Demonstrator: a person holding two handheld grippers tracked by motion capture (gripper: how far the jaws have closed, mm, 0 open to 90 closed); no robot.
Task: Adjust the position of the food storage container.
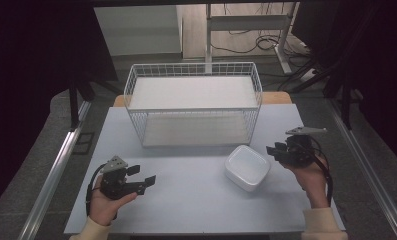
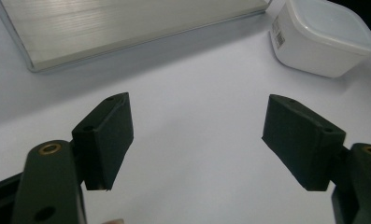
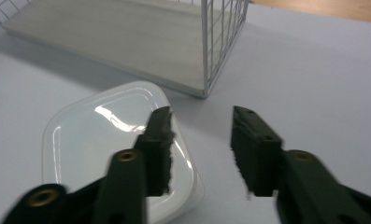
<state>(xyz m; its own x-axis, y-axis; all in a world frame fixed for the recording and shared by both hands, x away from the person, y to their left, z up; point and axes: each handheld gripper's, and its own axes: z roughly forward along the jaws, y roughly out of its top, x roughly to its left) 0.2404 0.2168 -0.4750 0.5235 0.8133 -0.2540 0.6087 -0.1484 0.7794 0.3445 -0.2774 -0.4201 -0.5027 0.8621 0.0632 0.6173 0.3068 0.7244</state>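
White lidded container (image 1: 247, 167) sits on the counter (image 1: 186, 200), just in front of the wire basket's (image 1: 193, 102) right front corner, apart from it. All places below are given from the container.

Right gripper (image 1: 273, 150) hovers just to its right, held in the person's right hand (image 1: 311, 180), jaws aimed left toward it. In the right gripper view the jaws stand partly parted with nothing between them; the pads are above and past the container's near corner (image 3: 117, 140), not touching it. So released, no grip.

Left gripper (image 1: 143, 180) is well apart to the container's left, resting low by the counter's front edge. Its jaws are spread wide and bare, pointing at the container (image 2: 321, 37), seen far off at upper right in the left gripper view.

Right hand is clearly the nearer one. The container is a rounded square with no real long axis, set diamond-wise to the counter edges, so one corner faces the right jaws; a grasp likely needs the jaws wider or turned across two flat sides.

Room: open counter to the container's left and front; the basket wall is close behind; the counter's right edge is near, behind the right hand.
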